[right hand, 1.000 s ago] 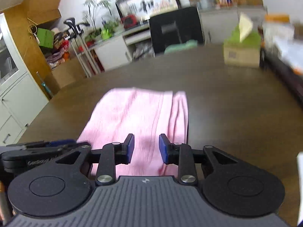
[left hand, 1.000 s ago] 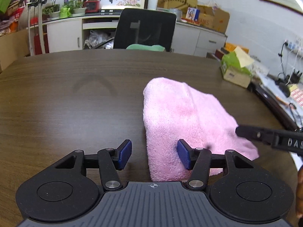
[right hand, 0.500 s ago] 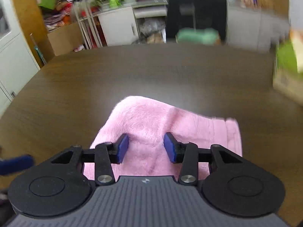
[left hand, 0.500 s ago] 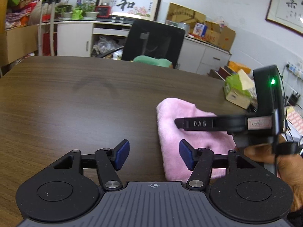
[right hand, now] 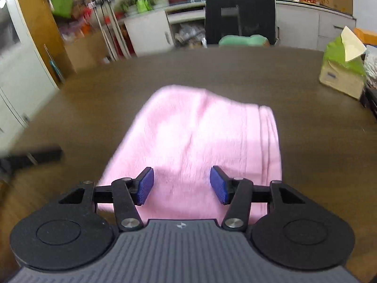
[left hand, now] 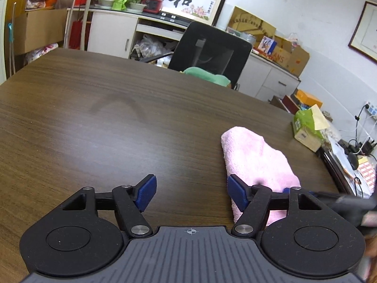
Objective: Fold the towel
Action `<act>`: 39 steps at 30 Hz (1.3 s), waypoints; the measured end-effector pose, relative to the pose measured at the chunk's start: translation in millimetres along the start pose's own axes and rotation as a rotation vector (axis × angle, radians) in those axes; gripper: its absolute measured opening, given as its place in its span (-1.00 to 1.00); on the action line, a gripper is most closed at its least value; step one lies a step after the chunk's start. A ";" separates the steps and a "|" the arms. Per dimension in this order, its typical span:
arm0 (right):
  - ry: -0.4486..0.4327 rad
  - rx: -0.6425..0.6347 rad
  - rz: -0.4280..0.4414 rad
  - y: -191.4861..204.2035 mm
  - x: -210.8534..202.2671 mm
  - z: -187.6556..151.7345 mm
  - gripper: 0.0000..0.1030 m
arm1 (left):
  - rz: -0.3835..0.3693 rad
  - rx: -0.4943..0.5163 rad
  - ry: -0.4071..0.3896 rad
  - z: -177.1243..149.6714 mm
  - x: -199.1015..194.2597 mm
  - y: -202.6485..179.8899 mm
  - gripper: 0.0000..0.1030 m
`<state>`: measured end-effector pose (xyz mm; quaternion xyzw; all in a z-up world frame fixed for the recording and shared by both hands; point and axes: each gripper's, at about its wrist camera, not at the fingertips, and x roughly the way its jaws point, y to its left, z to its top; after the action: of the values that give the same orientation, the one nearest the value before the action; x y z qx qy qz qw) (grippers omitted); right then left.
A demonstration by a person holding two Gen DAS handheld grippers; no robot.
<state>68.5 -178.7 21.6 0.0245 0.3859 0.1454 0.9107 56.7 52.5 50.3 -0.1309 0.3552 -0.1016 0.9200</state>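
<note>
Pink towel (right hand: 200,146) lies folded on the dark wood worktop (left hand: 117,122), layered edges stacked along its right side in the right wrist view. In the left wrist view the same towel (left hand: 254,162) sits to the right of centre, a rounded fold at its far end.

Left gripper (left hand: 190,192): fingers wide apart, blue pads showing, nothing between them. It is over bare worktop; its right finger (left hand: 236,192) overlaps the towel's left edge in the picture, contact cannot be told.

Right gripper (right hand: 181,186): fingers apart, nothing clamped. Towel fills the gap between the pads and runs on beyond them. Whether the fingertips touch the cloth cannot be told. From the left wrist view, part of the right gripper (left hand: 341,202) shows at the right edge, blurred, just beside the towel's near end.

Left part of the right wrist view is motion-blurred; a dark bar (right hand: 33,156) low at the left, probably the other gripper, not sure.

Surroundings: tissue box (right hand: 341,70) with green top near the worktop's right edge, well apart from the towel. Black office chair (left hand: 209,52) at the far side, green cushion (left hand: 207,75) on its seat. White cabinets (left hand: 110,35) behind, a framed calligraphy piece (left hand: 186,2) on top.
</note>
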 end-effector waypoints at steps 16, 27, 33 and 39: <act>-0.267 -0.010 0.015 15.4 -51.7 -13.8 0.48 | 0.059 0.036 -0.028 -11.9 -1.2 15.0 0.48; -0.183 0.039 -0.102 -16.7 -48.2 -68.2 0.48 | 0.098 0.159 -0.028 -42.7 -1.5 -11.5 0.50; -0.147 0.022 -0.122 -4.3 -44.7 -71.6 0.58 | 0.101 0.165 -0.009 -53.1 0.4 -16.1 0.67; -0.137 0.034 -0.140 -5.9 -47.7 -76.8 0.68 | 0.106 0.190 0.017 -63.1 5.2 -22.7 0.75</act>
<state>-16.1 -203.1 0.0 0.0229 0.3259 0.0730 0.9423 15.5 18.9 9.1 -0.0234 0.3581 -0.0871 0.9293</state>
